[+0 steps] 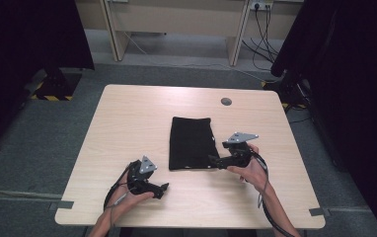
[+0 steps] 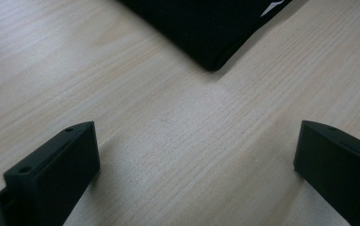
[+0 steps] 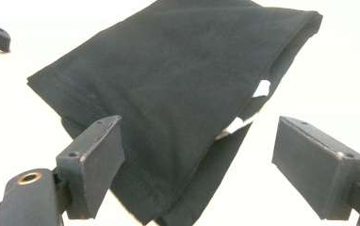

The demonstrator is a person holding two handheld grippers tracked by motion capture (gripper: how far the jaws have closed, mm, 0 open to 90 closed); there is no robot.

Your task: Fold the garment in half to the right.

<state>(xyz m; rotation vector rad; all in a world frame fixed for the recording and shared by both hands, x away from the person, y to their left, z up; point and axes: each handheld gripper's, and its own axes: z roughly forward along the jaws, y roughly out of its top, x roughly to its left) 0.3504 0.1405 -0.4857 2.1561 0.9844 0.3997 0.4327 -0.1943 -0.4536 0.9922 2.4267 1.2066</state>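
My right gripper [image 1: 215,161] has its jaws spread wide with nothing pinched, poised at the near right corner of the folded black cloth [image 1: 191,142]. My left gripper [image 1: 163,188] also stands wide and empty, near the cloth's near left corner. The cloth lies flat mid-table [image 1: 127,123].

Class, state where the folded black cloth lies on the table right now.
In the high view, the folded black cloth lies flat near the middle of the table, its right edge beside the open right tool.
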